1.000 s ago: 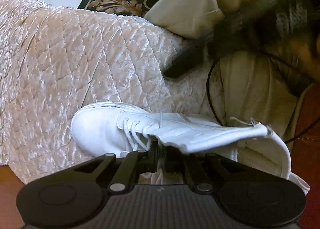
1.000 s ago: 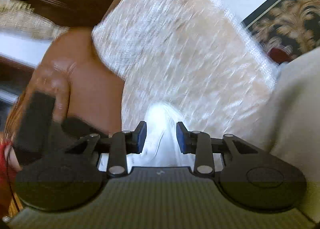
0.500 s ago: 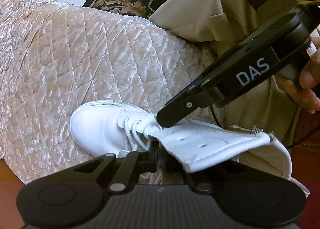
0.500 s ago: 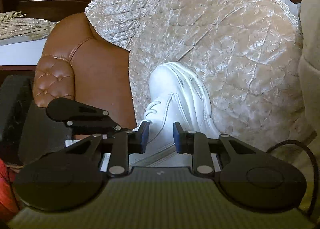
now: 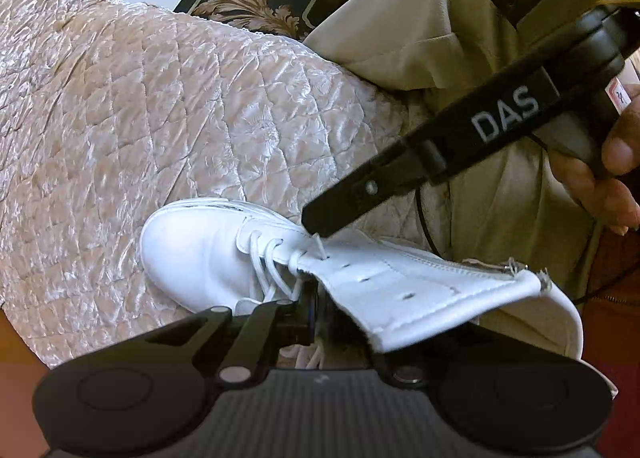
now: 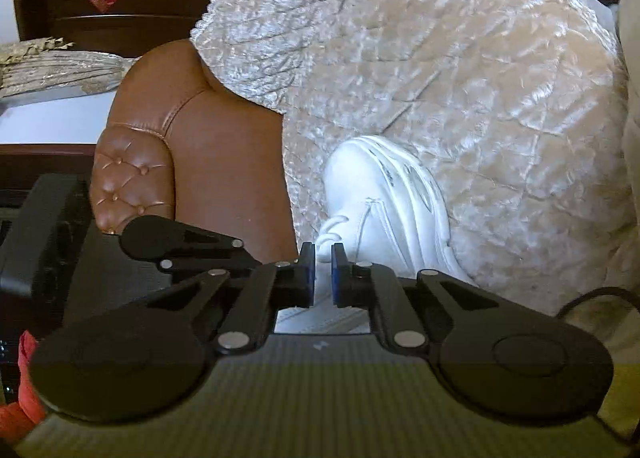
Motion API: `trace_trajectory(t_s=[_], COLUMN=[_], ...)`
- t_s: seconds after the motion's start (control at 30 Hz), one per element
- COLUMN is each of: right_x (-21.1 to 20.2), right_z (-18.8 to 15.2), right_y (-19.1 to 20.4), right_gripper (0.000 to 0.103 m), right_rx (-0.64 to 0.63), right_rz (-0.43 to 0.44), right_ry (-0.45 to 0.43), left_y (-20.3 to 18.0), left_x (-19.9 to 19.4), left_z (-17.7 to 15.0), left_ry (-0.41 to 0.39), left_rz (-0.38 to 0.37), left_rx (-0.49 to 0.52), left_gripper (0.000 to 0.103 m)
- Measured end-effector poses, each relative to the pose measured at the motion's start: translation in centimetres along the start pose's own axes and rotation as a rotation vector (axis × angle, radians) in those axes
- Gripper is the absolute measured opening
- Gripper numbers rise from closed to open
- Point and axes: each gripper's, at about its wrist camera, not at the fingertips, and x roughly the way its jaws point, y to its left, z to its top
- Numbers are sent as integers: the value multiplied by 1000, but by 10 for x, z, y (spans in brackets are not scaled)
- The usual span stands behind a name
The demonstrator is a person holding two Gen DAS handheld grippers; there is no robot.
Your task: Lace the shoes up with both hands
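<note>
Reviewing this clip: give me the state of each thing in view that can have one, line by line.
White boot: lying on the quilted cover, only lower eyelets laced, upper eyelets empty.
Lace end: poking up through an eyelet.
Right gripper: jaws closing, tips at the lace end.
Left gripper: shut; contents hidden.

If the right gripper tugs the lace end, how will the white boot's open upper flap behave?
The flap will probably flex rather than resist: it already folds outward, unsupported. The lace end looks thin and limp, so it may slip from the right gripper, whose jaws are closing around it. The white boot may slide on the glossy quilted cover.
</note>
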Motion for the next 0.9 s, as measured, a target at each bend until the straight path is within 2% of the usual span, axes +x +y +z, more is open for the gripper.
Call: trace_trajectory(t_s=[0.13,0.23,0.37,0.53,0.57,0.67,0.7,0.8,0.83,0.9], right_x=[-1,0,1,8,9,11,11,11,9,2], right_z=[1,1,0,-5,-5,-9,-11,-22,-23,-18], right_y=[1,1,2,11,14,26,34,63,67,67], right_gripper=[12,19,19,18,18,7,4,3,3,3], right_rx=[6,11,2,-69,-92,-204,-268,-540,-575,-567], right_rz=[8,11,13,-38,-49,-81,-94,-185,-202,-214], right_ry=[-12,-9,-8,18,20,28,31,3,-16,-57], left_y=[1,1,0,-1,-1,0,0,3,5,10], left_x=[0,0,0,0,0,0,0,-2,-3,-9], left_z=[0,0,-1,-2,-2,-4,-5,-7,-9,-17], left_ry=[-1,-3,-4,-2,0,-4,-6,-10,-16,-27], left_rz=[-4,-6,-8,-4,-4,-7,-6,4,2,-26], left_rx=[-1,-1,0,0,-2,-10,-16,-41,-52,-78], left_gripper=[3,3,3,3,3,3,3,11,13,16])
